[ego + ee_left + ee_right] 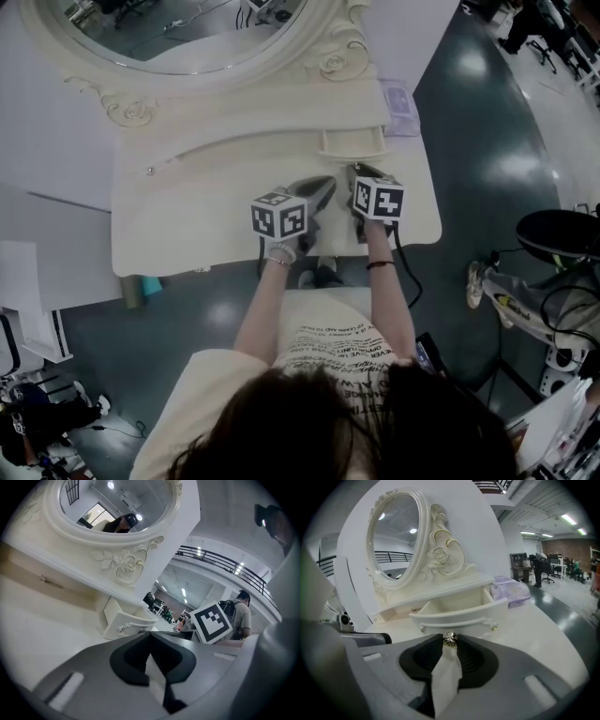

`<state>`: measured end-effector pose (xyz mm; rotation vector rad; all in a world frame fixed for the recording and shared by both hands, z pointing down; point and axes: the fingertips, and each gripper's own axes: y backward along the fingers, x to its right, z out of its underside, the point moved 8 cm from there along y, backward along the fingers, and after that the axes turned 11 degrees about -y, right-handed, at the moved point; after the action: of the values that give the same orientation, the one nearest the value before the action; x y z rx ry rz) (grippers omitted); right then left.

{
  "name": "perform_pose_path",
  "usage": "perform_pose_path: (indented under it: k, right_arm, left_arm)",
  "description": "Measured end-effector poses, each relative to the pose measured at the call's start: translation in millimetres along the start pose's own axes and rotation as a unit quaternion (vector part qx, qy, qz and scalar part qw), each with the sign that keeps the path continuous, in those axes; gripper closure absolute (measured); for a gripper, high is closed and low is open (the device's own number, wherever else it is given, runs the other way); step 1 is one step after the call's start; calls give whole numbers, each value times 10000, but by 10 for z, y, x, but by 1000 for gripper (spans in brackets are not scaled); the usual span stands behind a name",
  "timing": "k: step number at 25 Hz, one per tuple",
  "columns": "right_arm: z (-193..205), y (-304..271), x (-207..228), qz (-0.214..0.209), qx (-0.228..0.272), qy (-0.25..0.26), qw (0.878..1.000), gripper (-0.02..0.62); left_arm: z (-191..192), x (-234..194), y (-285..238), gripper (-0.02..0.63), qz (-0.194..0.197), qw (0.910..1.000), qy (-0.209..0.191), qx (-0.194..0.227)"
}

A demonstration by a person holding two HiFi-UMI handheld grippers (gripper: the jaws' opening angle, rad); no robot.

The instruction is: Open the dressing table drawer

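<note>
Your marker cubes (pixel 281 215) hid both jaws from above, and the mirror (pixel 187 28) was cut off. Below the mirror's right side the drawer (pixel 459 613) stood pulled out — your right gripper (pixel 450 641) pinching its knob (pixel 450 638), left gripper (pixel 150 637) pressed together, empty — with a purple packet (pixel 510 590) further right

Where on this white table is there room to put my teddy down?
The big bare patch is the tabletop on the left, between the mirror frame and the front edge. The right side is crowded: the open drawer, the left gripper and right gripper in front of it, and a purple packet behind.
</note>
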<state>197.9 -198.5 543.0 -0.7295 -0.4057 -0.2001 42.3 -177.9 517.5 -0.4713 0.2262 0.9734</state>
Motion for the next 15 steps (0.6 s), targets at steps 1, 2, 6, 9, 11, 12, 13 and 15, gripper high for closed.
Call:
perform_pose_path:
  k: [1,2,6,9,11,12,13,15]
  right_arm:
    - [3,-4,-1,-15,32,17,10000,494]
    - [9,-8,0,-33,61,39,10000,494]
    - [33,-19,-11,-218,64,115,9997,482]
    - [43,-15,-22,-331,96,171,9993,471]
    - [22,21,-20,-336,169,222,9990,471]
    - [5,45,-16,-329,222,260,9989,471]
    - [-13,73,-10,-329,275,305,9986,471]
    - [-30,123,5,-382,327,395,9980,471]
  left_arm:
    - [1,0,1,606,1,10000,3,1]
    - [5,-1,1,606,0,10000,4,-2]
    - [16,2,-10,606,-2,10000,-3,-13]
    - [13,9,-19,606,19,10000,-13,-14]
    - [-2,13,-20,606,39,10000,-23,-4]
    - [-10,15,-19,606,48,10000,-30,2]
    - [-18,18,-19,606,58,10000,-42,6]
    - [-29,25,-24,606,83,9999,-80,1]
